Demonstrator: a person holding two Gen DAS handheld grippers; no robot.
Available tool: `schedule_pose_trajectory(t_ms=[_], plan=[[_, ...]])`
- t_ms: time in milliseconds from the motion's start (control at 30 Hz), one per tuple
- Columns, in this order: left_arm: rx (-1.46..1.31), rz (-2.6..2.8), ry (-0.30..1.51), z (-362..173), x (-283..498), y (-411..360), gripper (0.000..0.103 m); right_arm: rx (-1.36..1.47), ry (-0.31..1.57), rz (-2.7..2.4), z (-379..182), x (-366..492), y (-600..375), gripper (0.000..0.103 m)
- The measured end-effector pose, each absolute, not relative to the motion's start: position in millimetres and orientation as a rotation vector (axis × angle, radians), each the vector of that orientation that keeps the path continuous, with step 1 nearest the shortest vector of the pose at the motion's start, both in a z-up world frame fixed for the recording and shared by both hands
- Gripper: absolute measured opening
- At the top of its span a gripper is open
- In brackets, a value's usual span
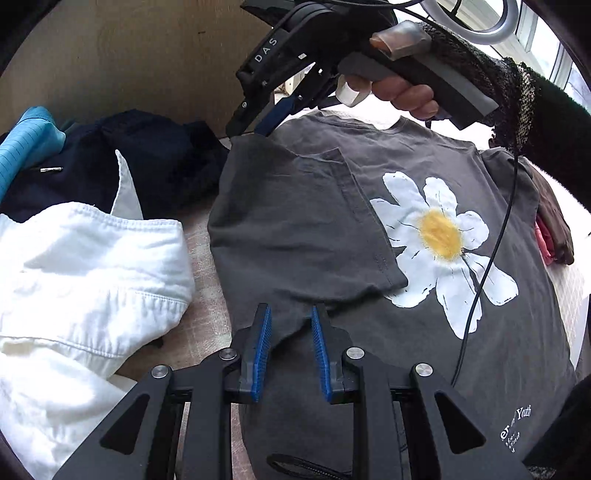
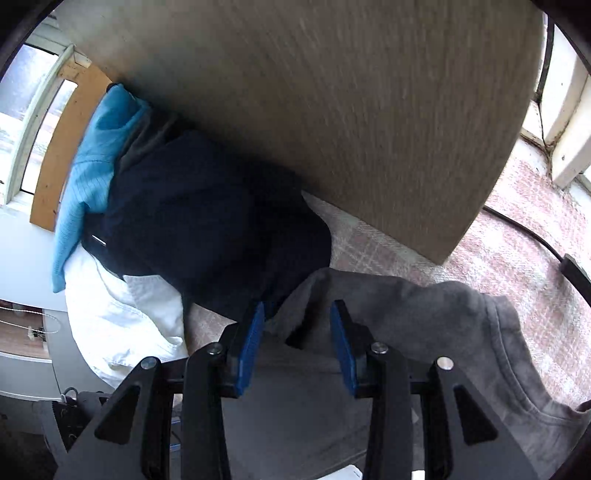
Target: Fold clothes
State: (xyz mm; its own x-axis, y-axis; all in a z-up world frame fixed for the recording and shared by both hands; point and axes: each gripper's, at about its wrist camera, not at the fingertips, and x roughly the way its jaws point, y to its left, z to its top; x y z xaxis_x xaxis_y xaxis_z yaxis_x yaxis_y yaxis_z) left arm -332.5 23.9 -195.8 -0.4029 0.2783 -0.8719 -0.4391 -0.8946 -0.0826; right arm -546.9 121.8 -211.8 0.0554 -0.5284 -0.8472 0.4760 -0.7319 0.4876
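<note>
Bkgd: a wide brown wood-grain panel (image 2: 351, 122) fills the upper centre of the right wrist view, blurred. Below it, lower right, a pink-and-white checked cloth surface (image 2: 517, 251) w/ a black cable (image 2: 524, 230) lying across it. A white-framed window (image 2: 33, 110) at upper left gives bright daylight; white frames (image 2: 569, 110) at the right edge too. A pale ring lamp (image 1: 491, 22) curves along the top right of the left wrist view.

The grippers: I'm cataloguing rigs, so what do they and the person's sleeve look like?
Both grippers, left gripper and right gripper, are black with ribbed blue pads on the jaws and silver pivot pins. The right one bears white "DAS" lettering, a grey handle and a thin black cable. The sleeve is dark knit.
</note>
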Motion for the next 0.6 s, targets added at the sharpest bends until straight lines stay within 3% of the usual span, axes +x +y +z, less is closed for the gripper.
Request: schedule_pose_trajectory(t_ms=[367,433,600], plan=[[-1.406,2.249,0.219,-218.2,-347.7,23.8,0.022,1.689,0.074,-1.784,-227.2,-525.4,101.2,0.035],[-1.413,2.232,0.214,-222.7,-346.1,24.7,0.022,1.658,0.099,-1.745,-227.5,-516.7,93.4,0.007],[-1.406,2.219,0.202,-229.0,-343.1,25.8,0.029,1.464,0.060,-1.871,-204.9,-514.5,93.2,0.006]])
